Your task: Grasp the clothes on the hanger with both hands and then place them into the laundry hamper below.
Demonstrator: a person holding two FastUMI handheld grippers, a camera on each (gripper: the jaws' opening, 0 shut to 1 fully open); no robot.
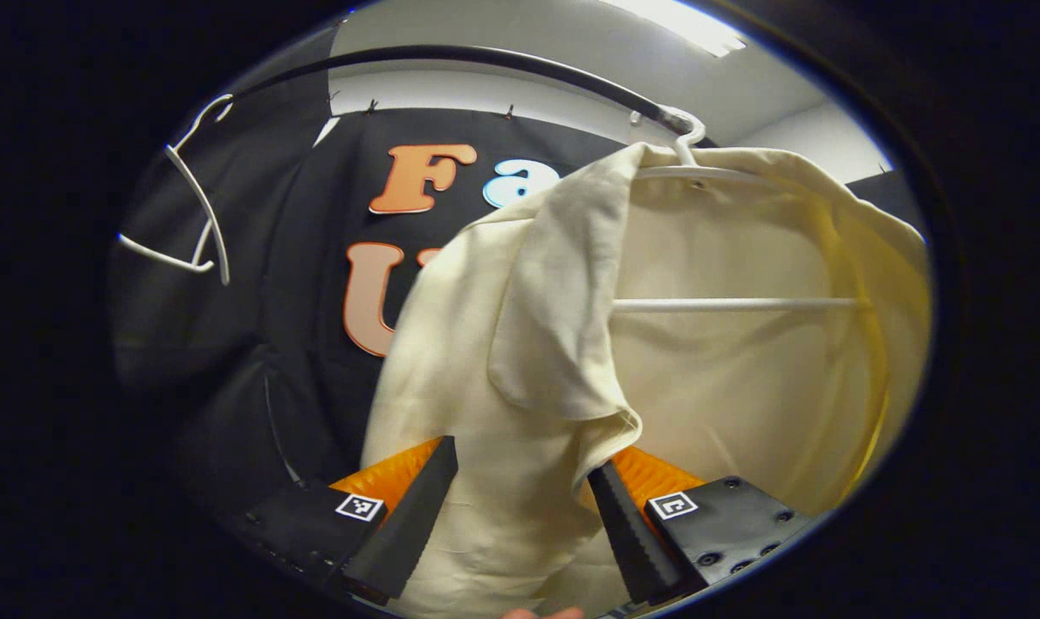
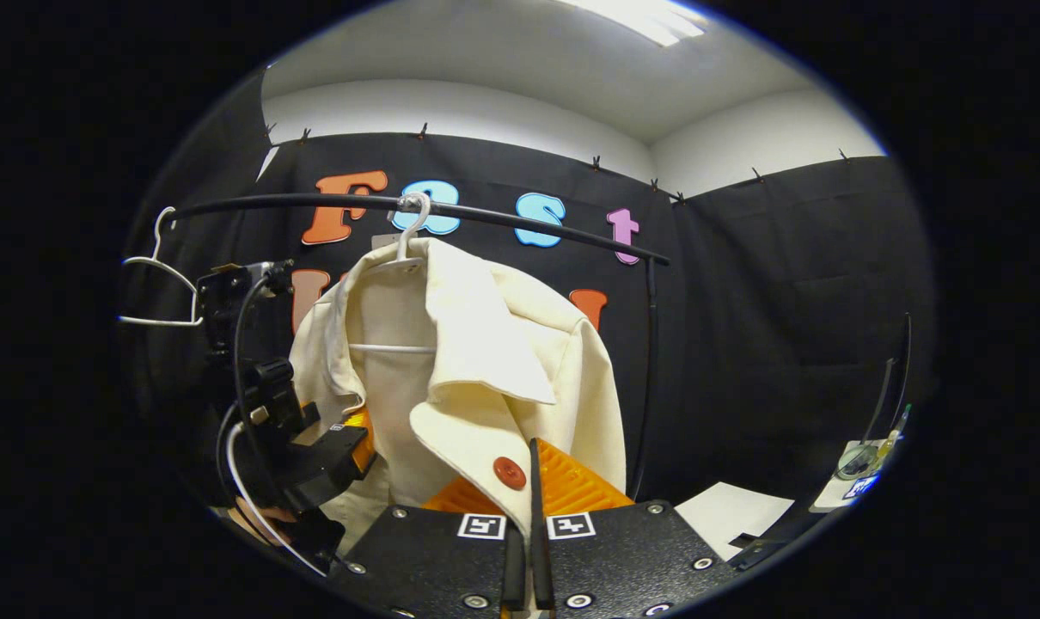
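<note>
The right gripper clenches the cream jacket's front edge at six o'clock, while the left gripper straddles its lapel, seemingly unclosed.

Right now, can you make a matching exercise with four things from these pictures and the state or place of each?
Things:
1. jacket
2. empty hanger
3. left hand-held gripper
4. right hand-held gripper

States:
A. shut on the jacket's front edge
B. hangs bare on the rail, left of the jacket
C. open, with cloth between its fingers
D. on a white hanger on the rail

Pairs: 1-D, 2-B, 3-C, 4-A
</note>
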